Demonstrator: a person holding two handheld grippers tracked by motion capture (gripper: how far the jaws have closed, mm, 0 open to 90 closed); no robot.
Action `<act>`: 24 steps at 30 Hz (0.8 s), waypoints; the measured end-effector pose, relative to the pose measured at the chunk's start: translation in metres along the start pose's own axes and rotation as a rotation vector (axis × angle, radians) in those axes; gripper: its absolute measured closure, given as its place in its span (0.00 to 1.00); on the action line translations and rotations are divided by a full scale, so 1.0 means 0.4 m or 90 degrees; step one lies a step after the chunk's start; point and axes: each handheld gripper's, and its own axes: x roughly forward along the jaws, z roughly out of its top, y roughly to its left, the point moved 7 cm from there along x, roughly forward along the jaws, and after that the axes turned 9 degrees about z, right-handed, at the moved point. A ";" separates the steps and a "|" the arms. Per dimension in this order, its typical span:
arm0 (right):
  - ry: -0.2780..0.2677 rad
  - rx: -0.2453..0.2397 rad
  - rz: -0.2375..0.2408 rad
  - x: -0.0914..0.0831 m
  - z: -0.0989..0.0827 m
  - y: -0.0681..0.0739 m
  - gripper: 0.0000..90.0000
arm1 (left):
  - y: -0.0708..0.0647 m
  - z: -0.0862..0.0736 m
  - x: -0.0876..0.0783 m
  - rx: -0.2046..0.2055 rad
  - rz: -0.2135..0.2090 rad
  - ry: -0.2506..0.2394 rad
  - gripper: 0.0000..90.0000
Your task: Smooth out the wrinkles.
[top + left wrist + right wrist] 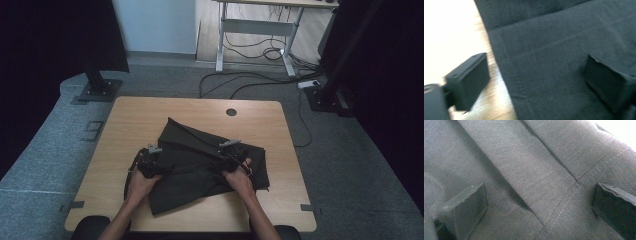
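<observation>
A: Item one, the surface?

B: Wooden table (135,120), light top, with a round dark hole (231,112) near its far edge. Grey floor around it.

A: Item two, the cloth?

B: One dark garment (200,165), folded and creased, lying around the middle of the table, a little toward the near and right side. One pointed corner reaches toward the far edge. A stitched seam runs along its border in the left gripper view (544,65), and a pale line of stitching crosses a fold in the right gripper view (529,175).

A: Item three, the left tool?

B: Left gripper (150,161), held in the person's left hand (141,181), at the garment's left edge. In its own view (536,80) the jaws stand wide apart, released: one over bare wood just beside the cloth's edge, the other over the fabric. Nothing is pinched between them.

A: Item four, the right tool?

B: Right gripper (229,152), held in the right hand (241,179), over the garment's right half. In its own view (539,205) both jaws are spread, with the fold and stitching between them, unclamped. Whether the tips touch the cloth, I cannot tell.

A: Surroundings?

B: A white desk frame (260,30) at the back, black cables (250,80) on the floor, dark stands at both sides.
</observation>
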 end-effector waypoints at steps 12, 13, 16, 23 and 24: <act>-0.019 0.000 -0.004 -0.001 -0.007 0.004 0.00 | -0.033 0.012 -0.021 -0.001 -0.012 0.037 0.45; -0.020 -0.001 -0.005 -0.002 -0.008 0.005 0.00 | -0.038 0.012 -0.023 0.001 -0.018 0.036 0.52; -0.021 -0.001 -0.004 -0.002 -0.009 0.007 0.00 | -0.044 0.014 -0.025 0.002 -0.031 0.037 0.65; -0.025 -0.001 -0.007 -0.003 -0.011 0.009 0.00 | -0.043 0.011 -0.024 -0.010 -0.055 0.020 0.81; -0.026 -0.001 -0.007 -0.003 -0.012 0.009 0.00 | -0.042 0.011 -0.024 -0.009 -0.058 0.019 0.82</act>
